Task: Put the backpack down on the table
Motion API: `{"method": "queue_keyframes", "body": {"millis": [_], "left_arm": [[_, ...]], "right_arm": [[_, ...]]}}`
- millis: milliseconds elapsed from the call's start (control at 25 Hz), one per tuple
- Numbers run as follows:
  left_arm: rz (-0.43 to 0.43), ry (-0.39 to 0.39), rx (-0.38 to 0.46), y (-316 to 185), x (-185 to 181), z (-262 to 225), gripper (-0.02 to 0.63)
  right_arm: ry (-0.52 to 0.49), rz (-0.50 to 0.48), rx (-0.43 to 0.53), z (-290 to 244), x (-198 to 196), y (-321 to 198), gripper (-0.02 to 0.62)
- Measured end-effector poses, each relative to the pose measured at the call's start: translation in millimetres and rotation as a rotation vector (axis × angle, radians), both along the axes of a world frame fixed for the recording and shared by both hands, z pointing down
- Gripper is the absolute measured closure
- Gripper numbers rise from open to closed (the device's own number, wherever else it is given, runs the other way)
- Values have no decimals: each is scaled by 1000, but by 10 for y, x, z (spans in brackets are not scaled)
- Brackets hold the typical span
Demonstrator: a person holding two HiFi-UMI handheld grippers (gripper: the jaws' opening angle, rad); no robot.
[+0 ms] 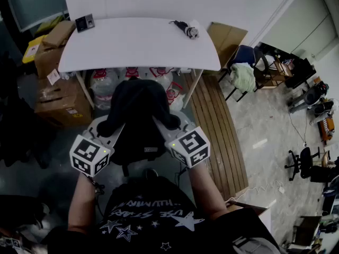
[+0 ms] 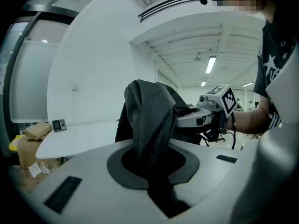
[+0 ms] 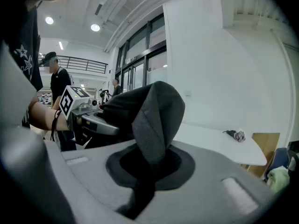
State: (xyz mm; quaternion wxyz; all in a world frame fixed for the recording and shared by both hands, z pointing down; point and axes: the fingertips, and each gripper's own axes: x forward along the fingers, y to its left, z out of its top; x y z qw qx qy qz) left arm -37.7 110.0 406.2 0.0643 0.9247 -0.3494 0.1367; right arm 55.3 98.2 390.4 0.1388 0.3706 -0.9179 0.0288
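Left gripper (image 2: 150, 158): jaws nearly together, pinching a fold of the black soft fabric backpack (image 1: 139, 102).
Right gripper (image 3: 148, 164): jaws nearly together, clamped on another grey-black fold of it.
Brown cardboard boxes (image 1: 57, 100): on the floor left of the white curved-edge table (image 1: 137, 46), flaps shut, contents hidden.
Clear red-labelled bottles (image 1: 103, 82): standing under the table.
Forearms (image 1: 204, 189): reaching forward side by side, grippers tipped slightly down and angled inward.
Backpack: slumped, rounded, woven texture; hanging between both grippers, off the table, just before its near edge.
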Motion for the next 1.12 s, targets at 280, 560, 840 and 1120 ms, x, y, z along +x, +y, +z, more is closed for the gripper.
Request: {"method": "queue_keyframes", "body": {"millis": [280,560,840,1120], "left_arm": [[-2,0,9,29,85,0,554],[-9,3,10,17,168,-5,554],[-30,5,-3,-48,307,44,554],[-61,0,-30,-125,475,124,552]], "right_arm": [[-14,1,5,-3,88,24,571],[-12,-10,9,-7,171,9,571],[-20,-26,0,48,309,-76,571],[-21,-69,-6,129,474,-181,572]]}}
